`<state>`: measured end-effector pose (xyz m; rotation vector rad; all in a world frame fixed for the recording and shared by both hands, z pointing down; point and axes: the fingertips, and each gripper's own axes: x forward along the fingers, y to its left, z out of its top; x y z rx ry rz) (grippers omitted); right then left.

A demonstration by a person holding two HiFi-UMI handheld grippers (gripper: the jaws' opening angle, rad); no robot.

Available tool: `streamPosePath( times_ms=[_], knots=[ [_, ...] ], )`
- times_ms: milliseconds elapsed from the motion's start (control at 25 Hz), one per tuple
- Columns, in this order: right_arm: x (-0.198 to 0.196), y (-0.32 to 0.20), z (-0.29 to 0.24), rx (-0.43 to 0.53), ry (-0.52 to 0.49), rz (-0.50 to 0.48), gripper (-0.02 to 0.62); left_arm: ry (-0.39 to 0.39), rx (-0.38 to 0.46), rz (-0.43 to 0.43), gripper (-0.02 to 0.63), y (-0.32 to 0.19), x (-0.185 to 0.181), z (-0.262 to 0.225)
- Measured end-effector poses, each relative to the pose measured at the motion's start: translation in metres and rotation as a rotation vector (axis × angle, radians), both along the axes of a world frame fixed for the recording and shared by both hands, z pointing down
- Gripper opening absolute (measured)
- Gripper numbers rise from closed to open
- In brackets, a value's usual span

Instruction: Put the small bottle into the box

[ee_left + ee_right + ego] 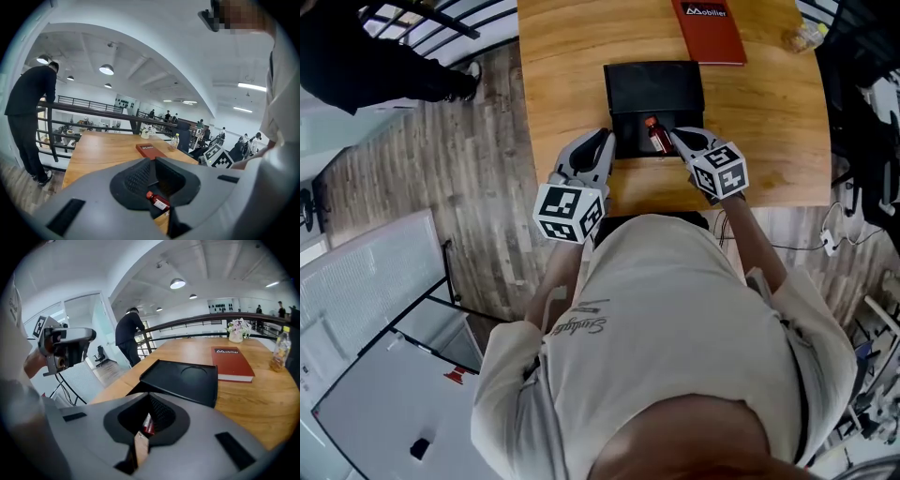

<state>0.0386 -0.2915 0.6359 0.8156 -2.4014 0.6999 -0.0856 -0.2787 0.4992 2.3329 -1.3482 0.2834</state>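
The small bottle point(657, 138), dark red with a red cap, hangs tilted over the near part of the open black box point(628, 141) on the wooden table. My right gripper point(677, 137) is shut on the small bottle; the right gripper view shows the bottle point(148, 423) pinched at the jaw tips. My left gripper point(602, 142) sits just left of the box with its jaws together and nothing in them. Through the left jaws the bottle point(159, 200) appears over the box's dark inside. The box's lid point(180, 378) lies open behind it.
A red book point(710, 30) lies beyond the box, and a plastic drink bottle point(806, 36) lies at the far right table edge. A person in black point(384, 56) stands by the railing to the left. A white board point(384, 375) lies on the floor.
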Motion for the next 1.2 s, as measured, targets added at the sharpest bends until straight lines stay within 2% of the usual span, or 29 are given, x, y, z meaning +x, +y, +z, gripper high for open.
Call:
streamPosePath(
  times_ms=[120, 360, 520, 600, 640, 800, 920, 1080, 1200],
  knots=[
    [-0.003, 0.004, 0.016, -0.056, 0.052, -0.017, -0.006, 0.025, 0.014, 0.015, 0.041, -0.002, -0.004, -0.003],
    [-0.004, 0.003, 0.046, -0.101, 0.179, -0.048, -0.005, 0.045, 0.014, 0.042, 0.041, -0.004, -0.011, 0.009],
    [-0.013, 0.008, 0.057, -0.185, 0.195, -0.079, 0.058, 0.084, -0.015, 0.020, 0.041, -0.001, -0.018, 0.021],
    [-0.021, 0.009, 0.062, -0.229, 0.204, -0.106, 0.134, 0.089, -0.012, 0.016, 0.041, 0.000, -0.023, 0.023],
    [-0.024, 0.009, 0.065, -0.242, 0.215, -0.113, 0.148, 0.088, -0.009, 0.014, 0.041, 0.000, -0.025, 0.023],
    [-0.028, 0.005, 0.073, -0.279, 0.256, -0.114, 0.152, 0.100, -0.003, -0.010, 0.041, -0.001, -0.035, 0.023],
    [-0.031, 0.004, 0.080, -0.320, 0.295, -0.130, 0.189, 0.112, -0.010, -0.025, 0.041, -0.001, -0.039, 0.026],
    [-0.026, 0.001, 0.091, -0.364, 0.368, -0.130, 0.194, 0.128, -0.026, -0.018, 0.041, 0.002, -0.035, 0.030],
    [-0.029, -0.001, 0.097, -0.393, 0.384, -0.128, 0.198, 0.137, -0.028, -0.006, 0.041, 0.004, -0.031, 0.031]
  ],
)
